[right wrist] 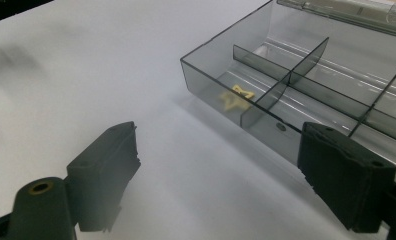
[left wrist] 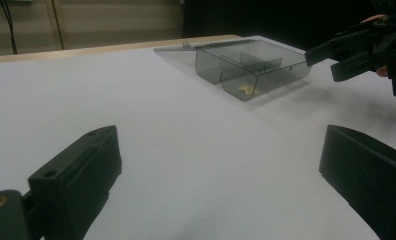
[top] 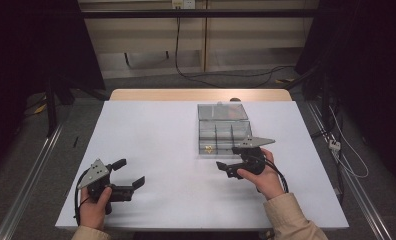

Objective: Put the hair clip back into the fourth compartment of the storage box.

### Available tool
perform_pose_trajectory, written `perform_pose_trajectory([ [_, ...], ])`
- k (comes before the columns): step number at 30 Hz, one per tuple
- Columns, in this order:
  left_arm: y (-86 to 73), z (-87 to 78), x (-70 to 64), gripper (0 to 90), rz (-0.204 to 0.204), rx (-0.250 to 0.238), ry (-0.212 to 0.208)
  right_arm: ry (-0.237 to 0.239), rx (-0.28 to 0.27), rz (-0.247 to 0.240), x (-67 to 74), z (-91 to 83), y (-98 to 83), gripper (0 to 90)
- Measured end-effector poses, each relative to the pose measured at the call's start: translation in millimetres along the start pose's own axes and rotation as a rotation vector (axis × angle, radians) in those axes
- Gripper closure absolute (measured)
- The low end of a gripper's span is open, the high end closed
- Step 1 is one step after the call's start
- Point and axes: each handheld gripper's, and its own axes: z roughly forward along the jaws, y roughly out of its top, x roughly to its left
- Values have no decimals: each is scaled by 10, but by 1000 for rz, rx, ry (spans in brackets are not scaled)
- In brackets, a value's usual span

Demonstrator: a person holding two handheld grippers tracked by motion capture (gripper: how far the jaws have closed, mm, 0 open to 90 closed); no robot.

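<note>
Box: clear compartment box (top: 224, 132) lies open on the tabletop (top: 151, 140), small yellow piece (right wrist: 234, 97) in its near-left cell | Right claw (top: 232, 157): jaws wide, empty, levelled just beside the box's near wall, likely lined up for that piece | Left claw (top: 127, 173): agape, empty, parked well apart, keeping clear.

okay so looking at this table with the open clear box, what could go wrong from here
1. The right gripper, jaws open and empty, sits right beside the clear compartment box; a careless move could knock or slide the light box.
2. The small yellow piece lies in a near corner compartment against the dividers, so wide jaws may struggle to reach it.
3. The open lid lies flat behind the box and could snag.
</note>
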Motion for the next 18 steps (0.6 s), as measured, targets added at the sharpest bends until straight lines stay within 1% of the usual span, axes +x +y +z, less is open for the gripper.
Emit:
perform_pose_trajectory([
  [4,-2,0,-2,33,-2,1,-1,5,-4,4,-8,-44,-57,158],
  [8,-2,3,-4,33,-1,1,-1,2,8,4,-14,-79,-104,154],
  [18,-4,11,-8,33,1,3,-6,0,0,-4,-11,-171,-187,153],
])
